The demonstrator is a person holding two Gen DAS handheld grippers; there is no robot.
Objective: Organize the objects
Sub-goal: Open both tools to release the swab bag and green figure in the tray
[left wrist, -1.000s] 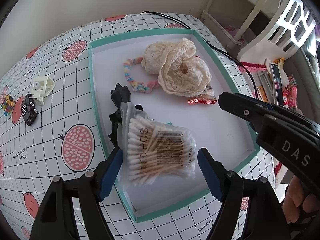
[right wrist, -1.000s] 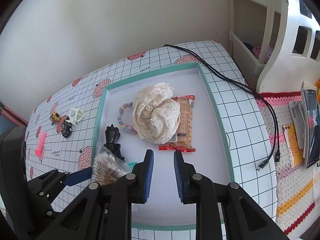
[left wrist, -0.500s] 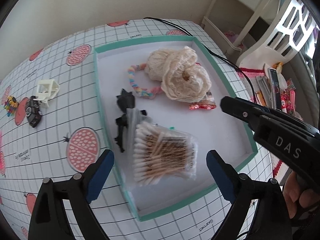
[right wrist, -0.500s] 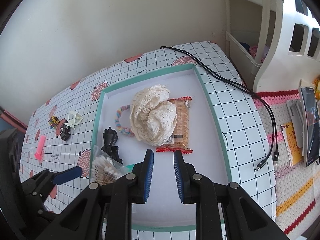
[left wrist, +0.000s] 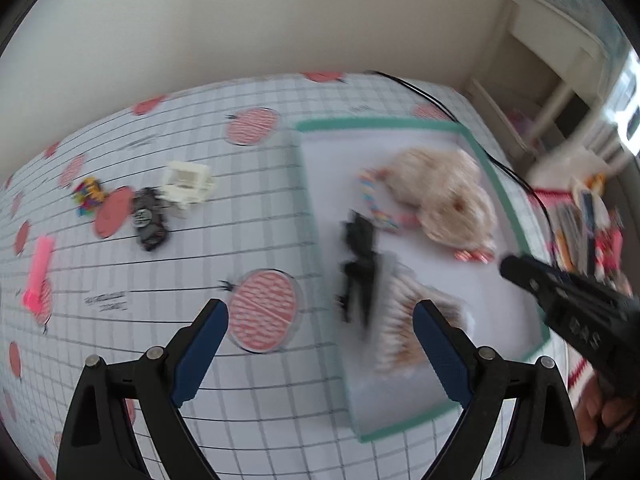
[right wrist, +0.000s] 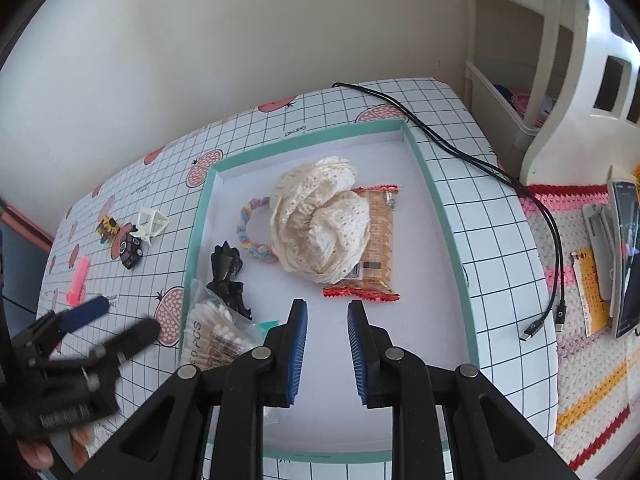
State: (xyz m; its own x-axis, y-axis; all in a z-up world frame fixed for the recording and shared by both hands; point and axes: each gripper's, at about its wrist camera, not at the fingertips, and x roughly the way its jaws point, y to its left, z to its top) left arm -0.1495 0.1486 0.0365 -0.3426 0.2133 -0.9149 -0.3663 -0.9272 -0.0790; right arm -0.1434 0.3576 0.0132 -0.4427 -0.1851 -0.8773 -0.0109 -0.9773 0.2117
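Inside tray (right wrist: 448, 216): swab bag (right wrist: 212, 336) ("PCS" legible); left gripper (left wrist: 320, 316) spread wide, right gripper (right wrist: 327, 344) slightly parted, both empty.

**A home, likely a child's or family room**

We see a table (right wrist: 472, 184) under a grid-patterned cloth printed with pink fruit, set against a plain cream wall. Beside it stand white cut-out furniture (right wrist: 568, 80) and a crocheted mat (right wrist: 580, 364) with bright stripes. A phone (right wrist: 626, 256) and a charging cable (right wrist: 552, 240) lie about.

Both wrist views look down, close, sharing tray (right wrist: 434, 196); left view blurred.
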